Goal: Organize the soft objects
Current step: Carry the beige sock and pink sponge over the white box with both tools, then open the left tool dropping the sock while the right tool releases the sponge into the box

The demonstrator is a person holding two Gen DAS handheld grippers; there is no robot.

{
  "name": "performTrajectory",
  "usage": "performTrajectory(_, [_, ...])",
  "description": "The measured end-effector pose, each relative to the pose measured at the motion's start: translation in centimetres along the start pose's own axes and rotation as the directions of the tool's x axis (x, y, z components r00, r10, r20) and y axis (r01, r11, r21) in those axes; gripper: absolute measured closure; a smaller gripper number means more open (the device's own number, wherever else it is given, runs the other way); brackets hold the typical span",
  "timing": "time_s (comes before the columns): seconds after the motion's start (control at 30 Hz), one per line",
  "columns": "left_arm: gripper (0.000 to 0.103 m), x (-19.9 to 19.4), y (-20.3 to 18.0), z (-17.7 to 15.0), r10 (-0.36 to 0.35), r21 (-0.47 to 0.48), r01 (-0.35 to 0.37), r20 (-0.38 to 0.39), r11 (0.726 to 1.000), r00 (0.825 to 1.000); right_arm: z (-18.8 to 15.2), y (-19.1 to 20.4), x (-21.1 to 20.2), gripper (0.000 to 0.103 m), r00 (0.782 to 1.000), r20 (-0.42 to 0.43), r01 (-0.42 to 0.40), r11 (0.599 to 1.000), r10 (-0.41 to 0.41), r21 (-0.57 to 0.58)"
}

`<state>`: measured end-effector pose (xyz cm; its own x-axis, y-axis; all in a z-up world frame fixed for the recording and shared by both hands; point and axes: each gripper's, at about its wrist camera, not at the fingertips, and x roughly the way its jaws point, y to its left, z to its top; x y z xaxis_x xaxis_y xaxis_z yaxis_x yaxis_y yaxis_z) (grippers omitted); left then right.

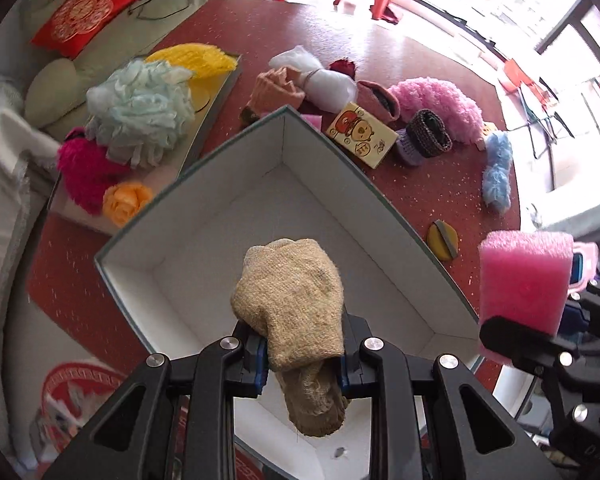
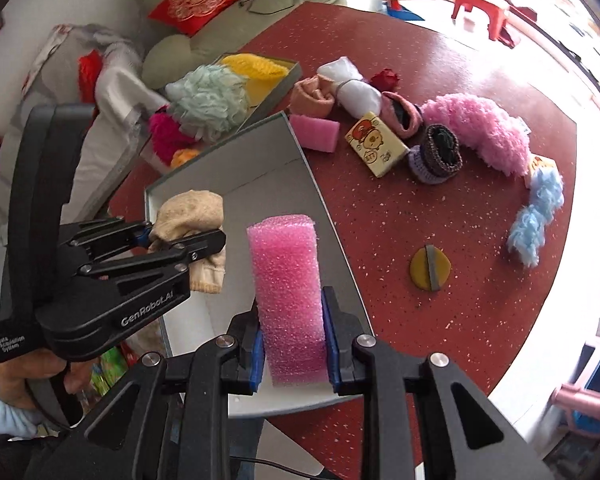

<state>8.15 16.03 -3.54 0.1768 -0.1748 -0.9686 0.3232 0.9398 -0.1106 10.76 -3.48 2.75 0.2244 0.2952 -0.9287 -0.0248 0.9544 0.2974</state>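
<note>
My left gripper (image 1: 303, 354) is shut on a beige knitted sock (image 1: 294, 300) and holds it over the open white box (image 1: 172, 280). It also shows in the right wrist view (image 2: 188, 236) with the sock (image 2: 190, 212). My right gripper (image 2: 293, 340) is shut on an upright pink foam sponge (image 2: 288, 288), above the box's right wall (image 2: 300, 160). The sponge shows at the right of the left wrist view (image 1: 524, 280). The box interior looks empty.
A second shallow box (image 1: 216, 92) at the back left holds a pale blue pouf (image 1: 140, 108), yellow, magenta and orange soft items. On the red table (image 2: 380, 220) lie rolled socks, a pink fluffy piece (image 2: 480, 132), a blue fluffy piece (image 2: 536, 208), a small card box (image 2: 376, 144), a yellow disc (image 2: 430, 268) and another pink sponge (image 2: 314, 132).
</note>
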Motion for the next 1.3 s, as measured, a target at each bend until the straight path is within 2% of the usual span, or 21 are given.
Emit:
performTrajectory(0.07, [0.077,-0.2,-0.7,-1.8,-0.005,-0.081,0.005,-0.001,0.997,1.0,-1.4,-0.4,-0.4,0.077,1.0,-0.021,-0.012,0.997,0.01,-0.073])
performTrajectory(0.17, [0.076,-0.7,-1.7,-4.1,0.029,-0.139,-0.03,-0.015,0.99,0.999,-3.3,-1.1,-0.7,0.077,0.997,-0.063,-0.04,0.993,0.033,-0.111])
performTrajectory(0.3, [0.076,-0.7,-2.1,-5.8,0.059,-0.132,-0.062,-0.022,0.989,0.998,-4.6,-1.2,-0.4,0.077,0.99,-0.115,-0.093,0.99,0.081,-0.105])
performTrajectory(0.37, [0.077,-0.1,-1.7,-5.8,0.059,-0.132,-0.065,-0.052,0.989,0.997,-4.7,-0.6,-0.2,0.077,0.991,-0.114,-0.079,0.988,0.064,-0.13])
performTrajectory(0.47, [0.076,0.0,-1.2,-5.4,0.067,-0.132,-0.069,-0.023,0.989,0.998,-4.6,-0.4,-0.2,0.077,0.992,-0.111,-0.078,0.99,0.065,-0.121])
performTrajectory(0.53, [0.076,0.3,-0.9,-5.2,0.054,-0.141,-0.058,-0.03,0.988,0.998,-4.3,-0.3,0.2,0.077,0.994,-0.108,-0.044,0.992,0.031,-0.12])
performTrajectory(0.63, [0.076,0.6,-0.7,-5.1,0.064,-0.12,-0.066,-0.026,0.991,0.998,-4.1,-0.3,1.0,0.077,0.99,-0.133,-0.051,0.995,0.039,-0.082])
performTrajectory(0.9, [0.076,1.3,0.7,-4.8,0.033,-0.138,-0.039,-0.041,0.99,0.999,-3.1,1.1,2.1,0.077,0.987,-0.161,-0.015,0.994,-0.003,-0.107])
performTrajectory(1.13, [0.076,2.1,1.5,-4.5,0.037,-0.127,-0.043,-0.049,0.991,0.998,-2.7,1.7,3.7,0.076,0.982,-0.189,-0.005,0.994,-0.015,-0.108])
performTrajectory(1.17, [0.072,2.2,1.5,-4.5,0.046,-0.126,-0.052,-0.051,0.991,0.998,-2.7,1.8,3.9,0.075,0.981,-0.196,-0.005,0.994,-0.016,-0.107])
performTrajectory(1.2, [0.057,2.4,1.6,-4.4,0.052,-0.126,-0.059,-0.056,0.99,0.997,-2.7,1.8,4.2,0.061,0.979,-0.203,-0.005,0.994,-0.017,-0.107])
performTrajectory(1.23, [0.034,2.6,1.9,-4.3,0.07,-0.135,-0.078,-0.062,0.988,0.996,-2.7,1.7,4.5,0.049,0.977,-0.215,-0.004,0.994,-0.018,-0.106])
performTrajectory(1.3, [0.01,2.8,2.8,-4.3,0.067,-0.173,-0.076,-0.053,0.982,0.996,-2.6,1.3,4.7,0.015,0.975,-0.215,0.04,0.995,-0.06,-0.095])
